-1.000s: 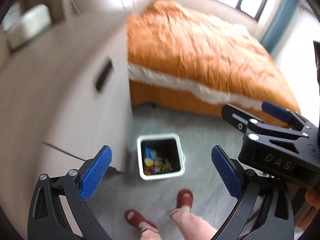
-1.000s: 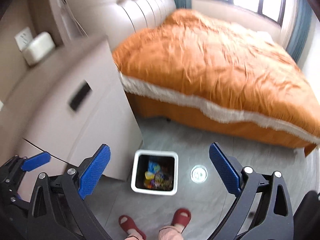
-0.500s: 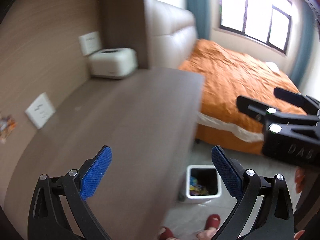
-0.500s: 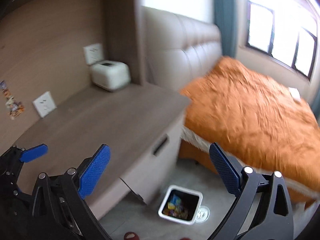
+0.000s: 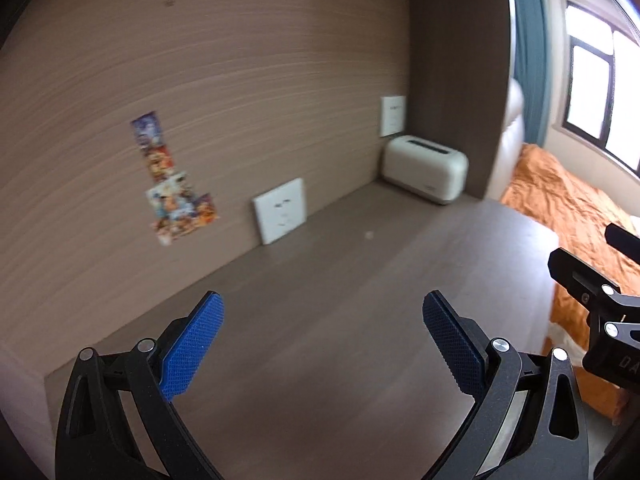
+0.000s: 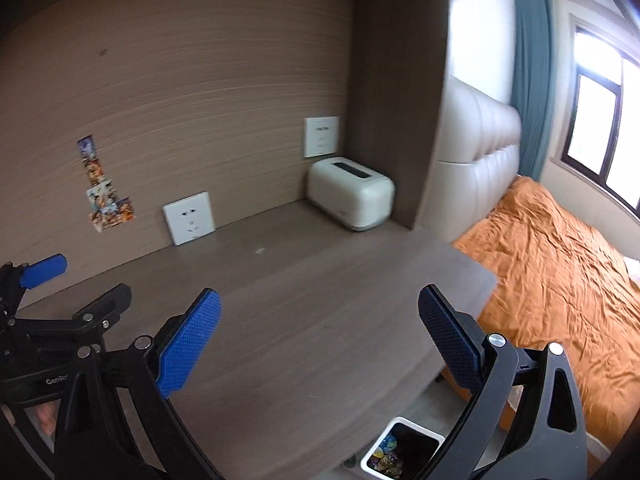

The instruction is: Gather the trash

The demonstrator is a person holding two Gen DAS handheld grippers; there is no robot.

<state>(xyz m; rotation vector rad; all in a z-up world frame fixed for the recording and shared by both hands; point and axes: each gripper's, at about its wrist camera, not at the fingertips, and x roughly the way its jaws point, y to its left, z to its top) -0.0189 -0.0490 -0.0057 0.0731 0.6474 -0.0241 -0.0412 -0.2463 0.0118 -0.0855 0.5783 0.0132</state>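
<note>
Both grippers, left and right, hover with jaws apart and empty above the desk, scanning for trash

Each claw is a black, triangular-cutout frame with silver screws; the left claw and right claw carry blue textured pads.

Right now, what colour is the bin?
White outside, dark inside: the bin shows only in the right wrist view.
</note>
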